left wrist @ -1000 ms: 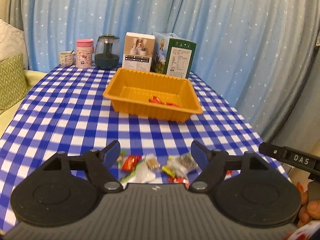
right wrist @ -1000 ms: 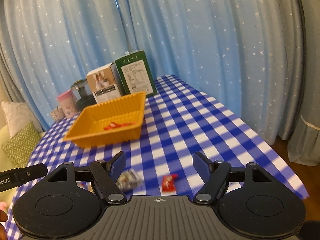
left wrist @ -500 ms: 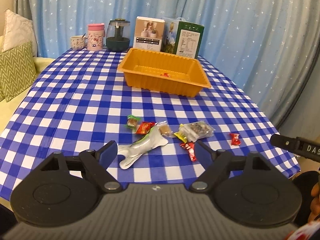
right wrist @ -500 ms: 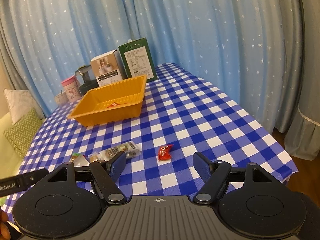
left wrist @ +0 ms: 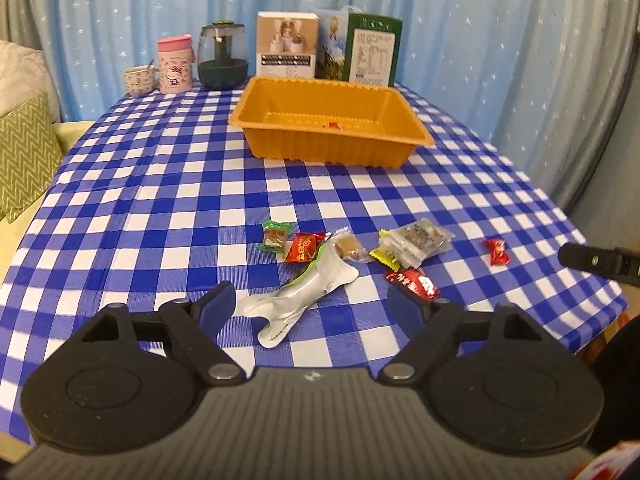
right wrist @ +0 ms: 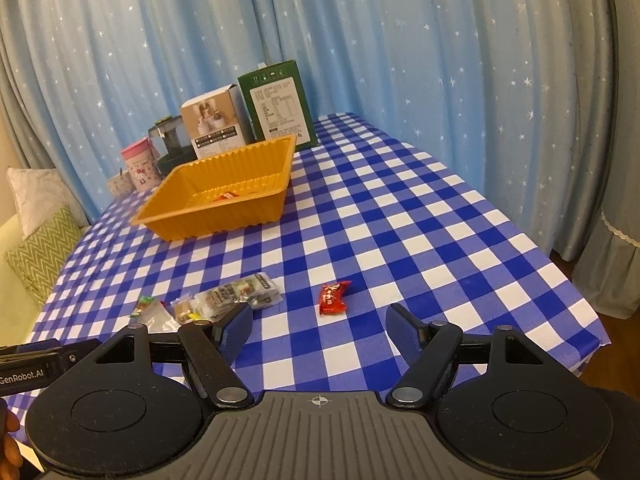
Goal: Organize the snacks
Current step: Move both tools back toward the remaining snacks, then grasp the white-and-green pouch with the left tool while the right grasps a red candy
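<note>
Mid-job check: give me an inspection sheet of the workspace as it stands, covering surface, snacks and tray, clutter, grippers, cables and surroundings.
Surface: table under a blue-and-white checked cloth, flat.
Job's things: ribbed orange plastic tray holds at least one red-wrapped sweet; loose wrapped snacks clustered near the front edge; one red-wrapped sweet lies apart to their right.
Clutter: small cup, pink tumbler, dark glass pot, white carton and green carton along the far edge.
Grippers: left gripper jaws open over a white pouch; right gripper jaws open, empty.
Cables: nothing seen.
Surroundings: starred blue curtain; green zigzag cushion at left.
</note>
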The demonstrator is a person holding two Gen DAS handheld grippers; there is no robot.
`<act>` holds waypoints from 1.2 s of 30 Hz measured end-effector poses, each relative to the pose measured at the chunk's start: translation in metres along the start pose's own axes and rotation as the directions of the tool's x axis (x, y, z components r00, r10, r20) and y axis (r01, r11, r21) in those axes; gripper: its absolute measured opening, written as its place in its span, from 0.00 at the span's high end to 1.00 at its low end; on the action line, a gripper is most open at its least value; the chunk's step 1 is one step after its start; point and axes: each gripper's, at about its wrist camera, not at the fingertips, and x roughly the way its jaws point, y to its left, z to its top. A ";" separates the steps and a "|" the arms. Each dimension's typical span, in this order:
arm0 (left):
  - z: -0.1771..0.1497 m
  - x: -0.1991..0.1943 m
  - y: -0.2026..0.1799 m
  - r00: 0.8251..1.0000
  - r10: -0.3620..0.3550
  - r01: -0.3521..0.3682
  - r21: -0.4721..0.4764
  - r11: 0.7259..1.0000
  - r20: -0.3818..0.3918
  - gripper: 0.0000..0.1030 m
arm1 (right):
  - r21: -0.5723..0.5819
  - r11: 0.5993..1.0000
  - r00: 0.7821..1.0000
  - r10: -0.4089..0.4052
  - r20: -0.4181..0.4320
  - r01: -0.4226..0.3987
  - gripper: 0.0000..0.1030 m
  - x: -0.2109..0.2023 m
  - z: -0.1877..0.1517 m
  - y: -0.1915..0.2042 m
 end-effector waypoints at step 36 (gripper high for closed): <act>0.022 0.093 0.008 0.964 -0.126 0.189 0.274 0.943 -0.233 0.74 | -0.057 0.998 0.996 -0.045 -0.077 0.040 0.29 0.100 0.011 -0.005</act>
